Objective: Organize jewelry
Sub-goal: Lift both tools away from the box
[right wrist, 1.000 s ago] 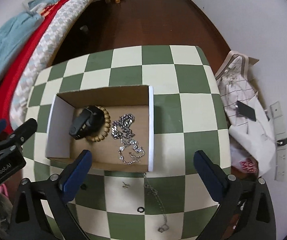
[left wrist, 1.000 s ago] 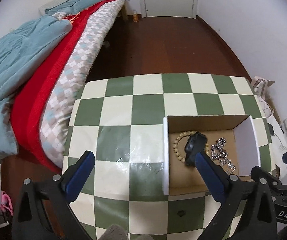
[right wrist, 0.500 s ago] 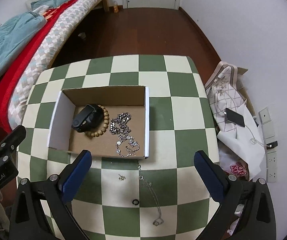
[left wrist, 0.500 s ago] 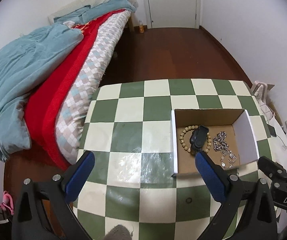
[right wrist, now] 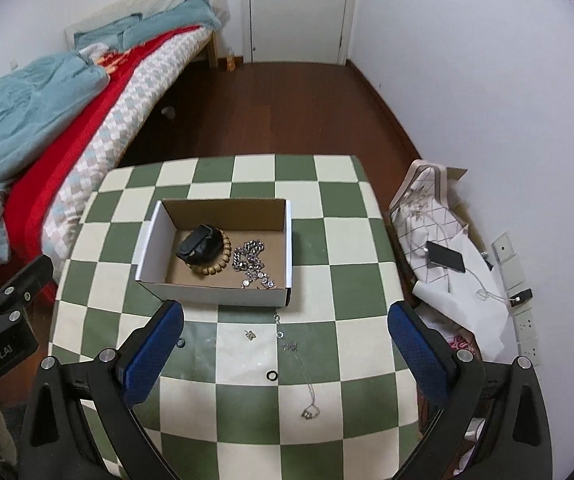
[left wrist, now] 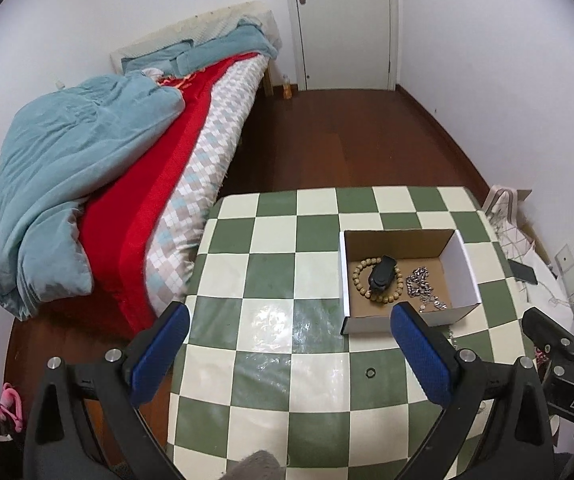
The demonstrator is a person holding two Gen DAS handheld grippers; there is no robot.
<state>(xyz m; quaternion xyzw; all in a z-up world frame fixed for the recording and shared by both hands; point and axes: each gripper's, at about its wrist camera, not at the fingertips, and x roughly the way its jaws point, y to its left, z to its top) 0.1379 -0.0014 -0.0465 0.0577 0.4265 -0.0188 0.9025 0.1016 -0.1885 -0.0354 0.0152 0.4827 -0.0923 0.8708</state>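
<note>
1. Both tongs are pulling back and up; the box [right wrist: 215, 256] is shrinking in view.
2. Right tongs [right wrist: 283, 350], wide open and empty, are hovering over the chain [right wrist: 301, 364], which is lying lengthwise away from them on the tabletop [right wrist: 339, 236].
3. Left tongs [left wrist: 287, 350], equally open and empty, are sitting farther off.

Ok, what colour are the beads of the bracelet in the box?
Light tan, wood-like, on the bead bracelet; clearest in the right wrist view.

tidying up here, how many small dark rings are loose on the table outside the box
2 clear in the right wrist view: one ring in front of the box, another ring beside the right gripper's left finger. Others may be hidden.
</note>
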